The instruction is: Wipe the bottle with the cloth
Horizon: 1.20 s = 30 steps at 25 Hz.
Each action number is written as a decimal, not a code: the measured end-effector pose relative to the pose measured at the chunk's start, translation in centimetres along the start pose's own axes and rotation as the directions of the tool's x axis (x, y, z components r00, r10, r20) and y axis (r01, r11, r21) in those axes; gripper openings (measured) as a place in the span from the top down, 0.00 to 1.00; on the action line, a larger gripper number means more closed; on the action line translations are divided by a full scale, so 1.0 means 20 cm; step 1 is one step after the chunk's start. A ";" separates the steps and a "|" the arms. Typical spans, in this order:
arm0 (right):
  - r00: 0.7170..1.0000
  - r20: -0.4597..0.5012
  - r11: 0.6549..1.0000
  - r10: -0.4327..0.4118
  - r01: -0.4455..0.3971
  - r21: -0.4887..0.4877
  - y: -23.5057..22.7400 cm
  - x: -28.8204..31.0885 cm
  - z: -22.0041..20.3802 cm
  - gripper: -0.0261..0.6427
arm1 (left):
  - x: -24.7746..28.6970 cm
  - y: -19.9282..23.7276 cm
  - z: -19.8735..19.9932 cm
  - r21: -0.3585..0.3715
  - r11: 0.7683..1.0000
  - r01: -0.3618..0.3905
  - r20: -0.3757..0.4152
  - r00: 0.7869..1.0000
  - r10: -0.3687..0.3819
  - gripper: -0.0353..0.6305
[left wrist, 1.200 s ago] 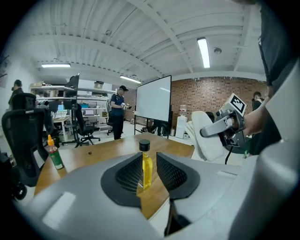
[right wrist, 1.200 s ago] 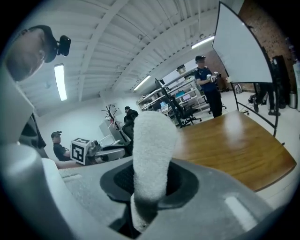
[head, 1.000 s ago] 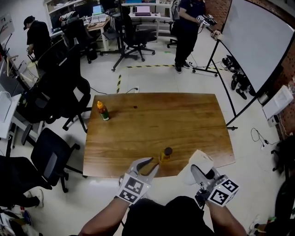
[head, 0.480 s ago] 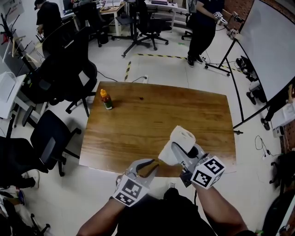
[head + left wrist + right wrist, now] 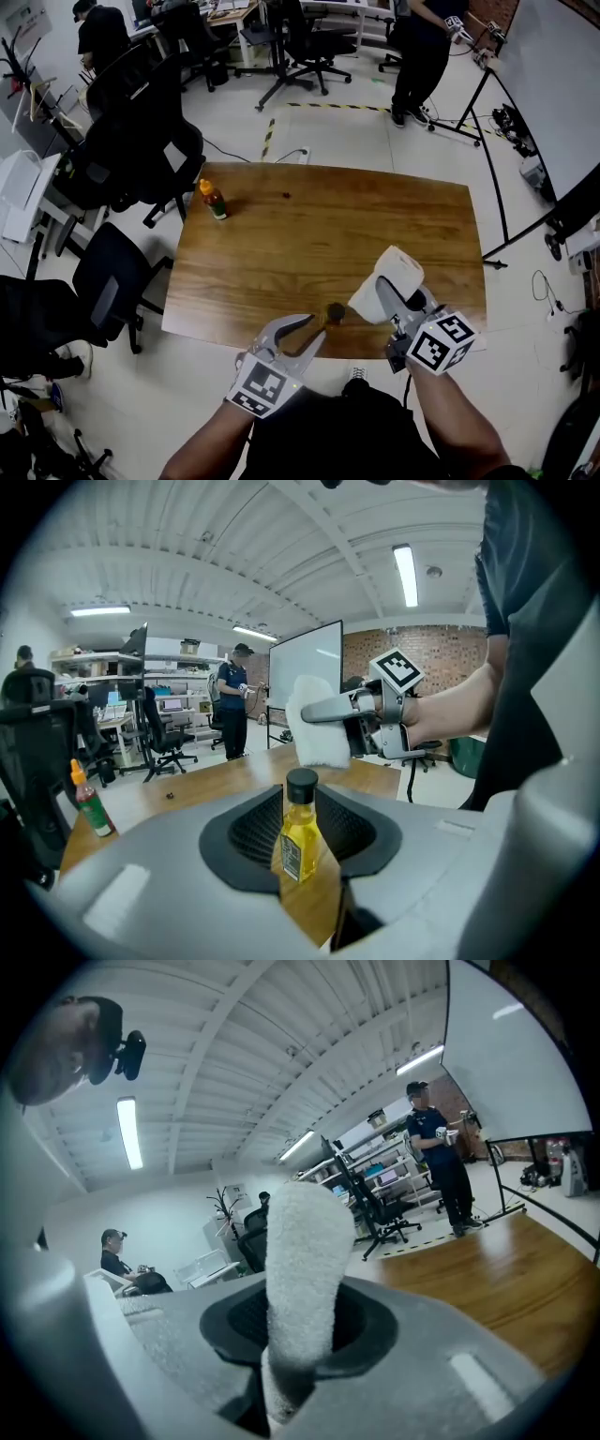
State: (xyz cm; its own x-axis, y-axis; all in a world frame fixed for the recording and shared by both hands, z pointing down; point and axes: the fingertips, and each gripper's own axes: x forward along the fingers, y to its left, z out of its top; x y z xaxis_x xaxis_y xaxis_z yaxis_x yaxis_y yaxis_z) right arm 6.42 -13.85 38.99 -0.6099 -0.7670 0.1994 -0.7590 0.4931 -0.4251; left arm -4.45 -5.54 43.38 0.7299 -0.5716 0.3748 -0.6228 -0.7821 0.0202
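Observation:
A small bottle (image 5: 333, 312) of yellow liquid with a black cap stands upright between the jaws of my left gripper (image 5: 314, 326), at the front edge of the wooden table (image 5: 328, 234). In the left gripper view the bottle (image 5: 300, 832) rises from between the jaws, which are opening slightly but still hold it. My right gripper (image 5: 386, 292) is shut on a folded white cloth (image 5: 384, 286), just right of the bottle and a little beyond it. The cloth (image 5: 317, 722) hangs above and behind the cap. It fills the right gripper view as a white roll (image 5: 302, 1269).
A second bottle (image 5: 212, 200) with an orange cap stands at the table's far left. A small dark speck (image 5: 287, 196) lies near the far edge. Black office chairs (image 5: 112, 300) crowd the left side. A whiteboard stand (image 5: 497, 112) is at the right. People stand at the back.
The right gripper with the cloth came in from the table's right edge to over the bottle, then drew back to the right, so the cap shows again. The left gripper stayed put.

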 end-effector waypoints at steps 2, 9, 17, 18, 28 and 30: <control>1.000 0.011 1.000 -0.022 0.022 0.018 -0.05 -0.04 0.01 0.85 | 0.03 0.01 0.00 0.022 1.000 -0.009 -0.014 1.000 0.009 0.73; 0.999 -0.012 0.996 -0.046 0.047 0.076 -0.14 -0.20 -0.10 0.85 | 0.19 0.00 -0.02 0.100 0.994 0.048 -0.090 0.995 -0.039 0.63; 0.993 -0.085 0.987 0.084 -0.071 0.145 -0.08 -0.16 -0.28 0.85 | 0.24 0.00 0.01 0.102 0.991 0.087 -0.104 0.992 -0.076 0.68; 0.985 -0.100 0.977 0.143 -0.124 0.172 -0.05 -0.14 -0.32 0.85 | 0.24 0.00 0.01 0.104 0.990 0.092 -0.105 0.991 -0.081 0.69; 0.889 -0.077 0.821 0.452 -0.380 0.426 0.13 0.02 -0.56 0.85 | 0.25 -0.06 0.08 0.148 0.983 0.110 -0.072 0.992 -0.100 0.69; 0.889 -0.078 0.809 0.451 -0.371 0.456 0.10 0.05 -0.60 0.85 | 0.26 -0.05 0.08 0.141 0.984 0.110 -0.064 0.993 -0.102 0.69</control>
State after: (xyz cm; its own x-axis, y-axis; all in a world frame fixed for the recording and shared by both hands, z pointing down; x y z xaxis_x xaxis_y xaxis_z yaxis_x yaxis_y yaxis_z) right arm 1.58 -8.80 48.95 -0.9023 -0.4276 0.0541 -0.2843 0.4961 -0.8204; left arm 0.48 -8.11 43.82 0.7699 -0.4718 0.4297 -0.4928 -0.8674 -0.0695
